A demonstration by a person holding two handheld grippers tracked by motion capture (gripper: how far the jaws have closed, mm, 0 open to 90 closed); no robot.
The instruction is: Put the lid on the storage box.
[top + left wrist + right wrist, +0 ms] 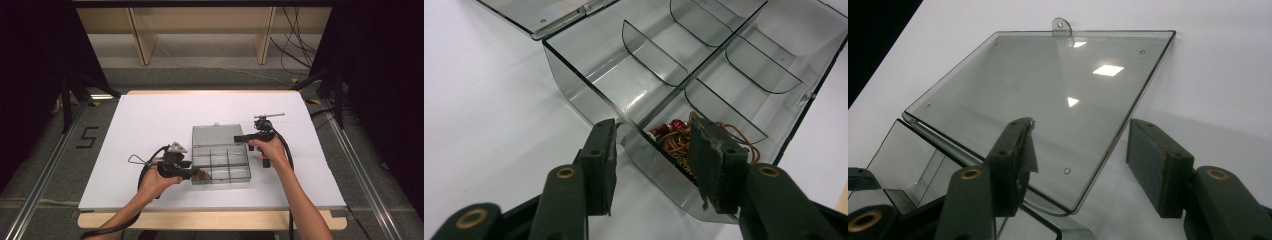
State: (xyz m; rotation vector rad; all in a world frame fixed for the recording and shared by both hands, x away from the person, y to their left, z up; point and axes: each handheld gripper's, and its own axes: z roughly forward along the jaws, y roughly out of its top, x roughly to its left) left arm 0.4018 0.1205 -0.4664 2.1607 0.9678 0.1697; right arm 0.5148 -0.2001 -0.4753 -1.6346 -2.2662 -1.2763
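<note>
White table (150, 120) — open box (220, 160), lid (1048, 100) flat.
Left gripper (651, 150) released over beads (674, 137); right gripper (1078, 155) released astride lid edge — likely closing next.

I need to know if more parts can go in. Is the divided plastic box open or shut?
Open. The box's lid lies folded back flat on the table behind it, and the compartments are exposed from above.

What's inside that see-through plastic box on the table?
One near corner compartment of the box holds a tangle of brown cord with red beads. The other compartments look empty. The left gripper hides part of the tangle.
</note>
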